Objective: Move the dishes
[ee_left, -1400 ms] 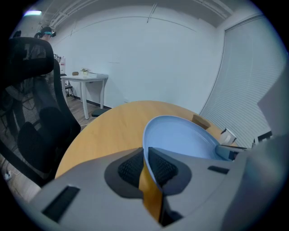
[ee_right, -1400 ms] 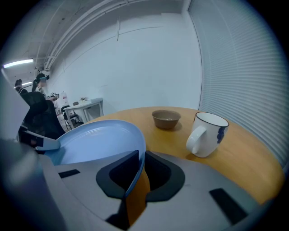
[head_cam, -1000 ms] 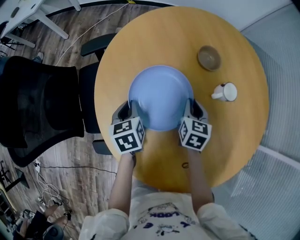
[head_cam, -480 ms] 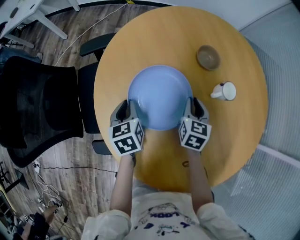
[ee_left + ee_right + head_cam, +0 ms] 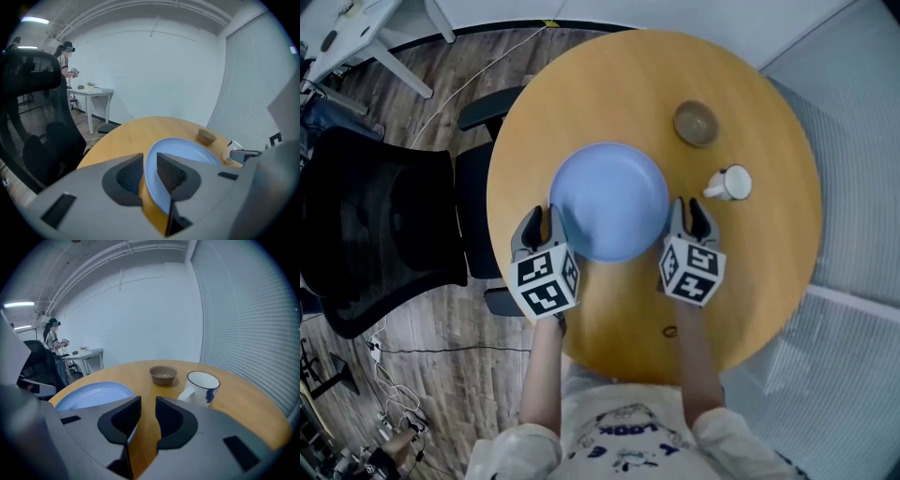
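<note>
A large light-blue plate (image 5: 609, 202) lies flat on the round wooden table (image 5: 609, 84). My left gripper (image 5: 536, 221) is just off the plate's left rim. Its jaws have just been opening and now stand apart. In the left gripper view (image 5: 150, 161) the plate (image 5: 187, 147) shows its rim through the gap, and the pads do not press on it. My right gripper (image 5: 691, 214) is beside the plate's right rim and open. In the right gripper view (image 5: 148, 406) only bare wood fills the gap, with the plate (image 5: 91, 394) to the left.
A small brown bowl (image 5: 696, 123) and a white mug with blue marks (image 5: 730, 183) stand on the table's far right, ahead of the right gripper. A black office chair (image 5: 384, 225) is close to the table's left edge. In the background stands a white desk (image 5: 91, 93).
Both grippers held the plate's rim before; now they are off it and a little higher, to either side. The left jaws stand wider. The plate stays on the table.
</note>
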